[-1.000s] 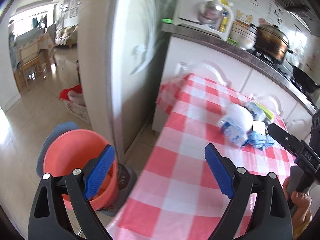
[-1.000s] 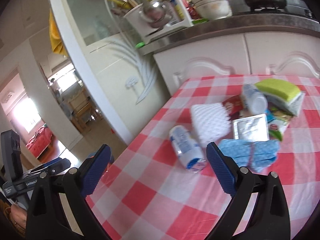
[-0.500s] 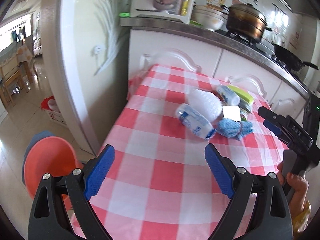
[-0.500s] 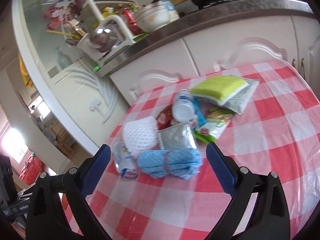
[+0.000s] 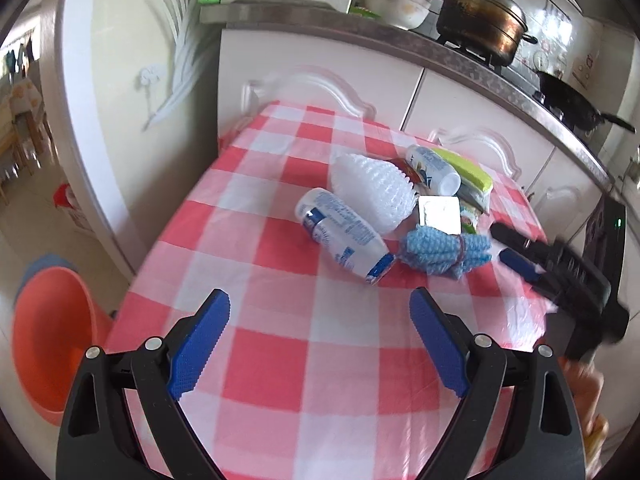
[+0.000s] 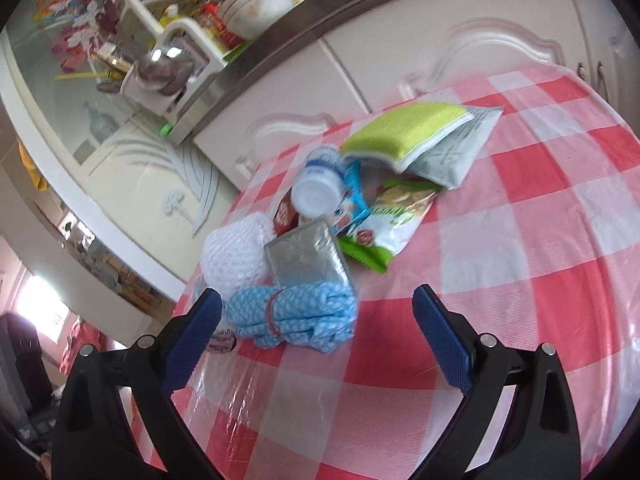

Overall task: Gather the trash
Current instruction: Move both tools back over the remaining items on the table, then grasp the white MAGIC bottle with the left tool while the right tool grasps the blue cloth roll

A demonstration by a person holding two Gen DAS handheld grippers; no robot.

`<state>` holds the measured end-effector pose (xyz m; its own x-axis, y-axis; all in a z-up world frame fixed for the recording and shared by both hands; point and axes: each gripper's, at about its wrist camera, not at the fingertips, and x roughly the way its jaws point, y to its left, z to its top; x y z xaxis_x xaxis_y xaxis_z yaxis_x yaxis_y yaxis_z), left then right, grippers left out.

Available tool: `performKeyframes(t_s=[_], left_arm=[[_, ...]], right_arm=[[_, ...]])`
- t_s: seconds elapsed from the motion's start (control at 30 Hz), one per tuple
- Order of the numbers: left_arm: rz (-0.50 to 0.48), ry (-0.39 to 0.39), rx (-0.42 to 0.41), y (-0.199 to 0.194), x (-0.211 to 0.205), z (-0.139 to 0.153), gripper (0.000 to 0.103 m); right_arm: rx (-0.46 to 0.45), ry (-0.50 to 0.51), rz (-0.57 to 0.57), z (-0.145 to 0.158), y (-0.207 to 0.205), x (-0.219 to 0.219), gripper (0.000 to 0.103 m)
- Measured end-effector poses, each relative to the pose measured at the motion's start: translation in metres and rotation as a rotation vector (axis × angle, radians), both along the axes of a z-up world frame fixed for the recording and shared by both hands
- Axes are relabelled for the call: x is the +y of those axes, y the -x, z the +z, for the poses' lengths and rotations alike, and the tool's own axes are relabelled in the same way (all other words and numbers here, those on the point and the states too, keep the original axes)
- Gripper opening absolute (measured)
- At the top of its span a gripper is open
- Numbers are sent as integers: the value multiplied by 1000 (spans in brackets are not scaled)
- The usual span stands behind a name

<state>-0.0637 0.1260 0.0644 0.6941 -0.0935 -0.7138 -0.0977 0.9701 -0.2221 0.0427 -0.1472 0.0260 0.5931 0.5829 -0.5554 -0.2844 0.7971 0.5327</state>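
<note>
A heap of trash lies on the red-checked table [image 5: 304, 344]: a white bottle [image 5: 344, 236] on its side, white foam netting [image 5: 372, 188], a blue cloth bundle [image 5: 444, 250] [image 6: 296, 316], a silver foil pack [image 6: 306, 254], a second bottle [image 6: 320, 188], snack wrappers [image 6: 392, 212] and a green sponge [image 6: 404, 132]. My left gripper [image 5: 320, 344] is open and empty, short of the white bottle. My right gripper [image 6: 316, 336] is open and empty, its jaws on either side of the blue bundle; it also shows in the left wrist view [image 5: 520, 252].
An orange bucket [image 5: 52, 344] stands on the floor left of the table. White cabinets [image 5: 320, 76] and a counter with a pot [image 5: 480, 20] and a dish rack [image 6: 160, 60] stand behind the table. A white door frame [image 5: 80, 120] is at the left.
Both grippers have swung toward the trash heap and come closer. The left view turned from the bucket to the table. The right gripper now reaches the blue bundle.
</note>
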Motion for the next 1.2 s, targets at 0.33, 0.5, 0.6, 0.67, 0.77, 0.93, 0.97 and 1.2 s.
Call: performKeyframes(t_s=[0.33, 0.5, 0.6, 0.67, 0.77, 0.93, 0.97, 1.2], left_arm=[[22, 170, 21, -57, -1, -16, 91], [19, 195, 37, -82, -5, -24, 91], [27, 178, 45, -90, -8, -29, 90], [31, 173, 50, -94, -7, -31, 81], [35, 177, 61, -98, -5, -36, 74], [22, 170, 76, -102, -8, -43, 59], [19, 171, 76, -101, -9, -44, 55], [-17, 193, 81, -97, -15, -46, 48]], right_arm=[[-15, 106, 67, -4, -1, 28, 96], [-10, 109, 81, -5, -5, 30, 96], [-13, 121, 94, -5, -5, 34, 96], [-18, 135, 99, -5, -5, 37, 96], [-19, 161, 109, -6, -6, 43, 96], [6, 207, 107, -10, -10, 51, 96], [10, 215, 106, -11, -11, 52, 96], [17, 272, 88, -12, -14, 60, 96]])
